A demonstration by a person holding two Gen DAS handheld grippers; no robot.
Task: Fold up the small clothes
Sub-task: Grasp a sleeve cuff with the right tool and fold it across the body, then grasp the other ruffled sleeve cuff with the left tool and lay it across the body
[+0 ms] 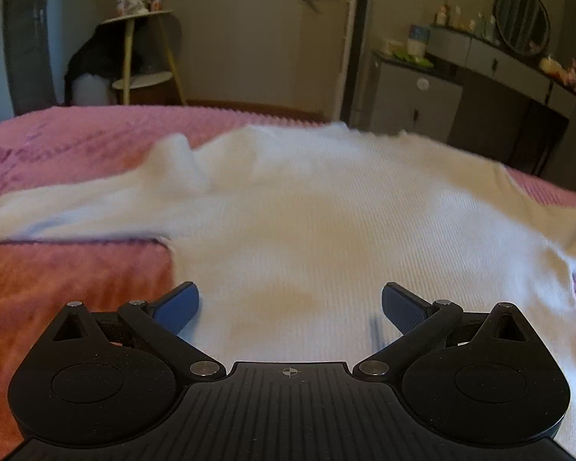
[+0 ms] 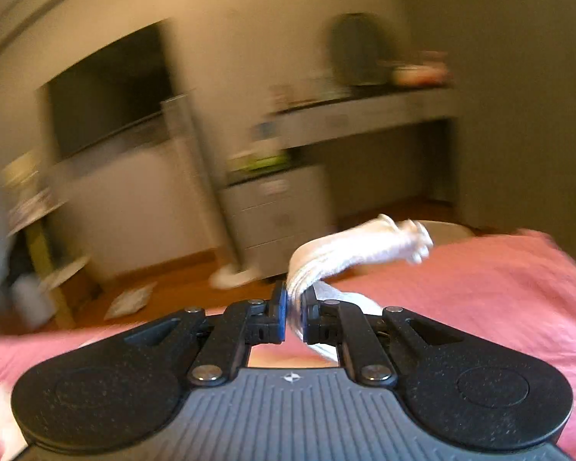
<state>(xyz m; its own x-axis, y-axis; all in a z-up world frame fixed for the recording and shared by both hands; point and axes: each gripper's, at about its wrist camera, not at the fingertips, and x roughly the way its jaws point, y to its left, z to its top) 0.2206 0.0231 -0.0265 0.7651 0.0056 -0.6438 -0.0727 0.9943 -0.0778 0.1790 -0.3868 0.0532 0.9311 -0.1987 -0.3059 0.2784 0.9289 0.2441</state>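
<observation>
Left gripper: my left gripper (image 1: 290,307) is spread wide with nothing in it, hovering low over the white sweater (image 1: 326,211).

Sweater: it's lying mostly flat on the pink bedspread (image 1: 76,134), one sleeve (image 1: 76,203) stretched out to the left, a bit bunched near the far edge.

Right gripper: my right gripper (image 2: 292,313) is pinched tight on a strip of the white knit (image 2: 349,253), which sticks up and curls off to the right above the bed.

Background: dresser (image 1: 495,61) with a round mirror (image 1: 522,19) across the room; the right view is super blurry, can't make out much else.
</observation>
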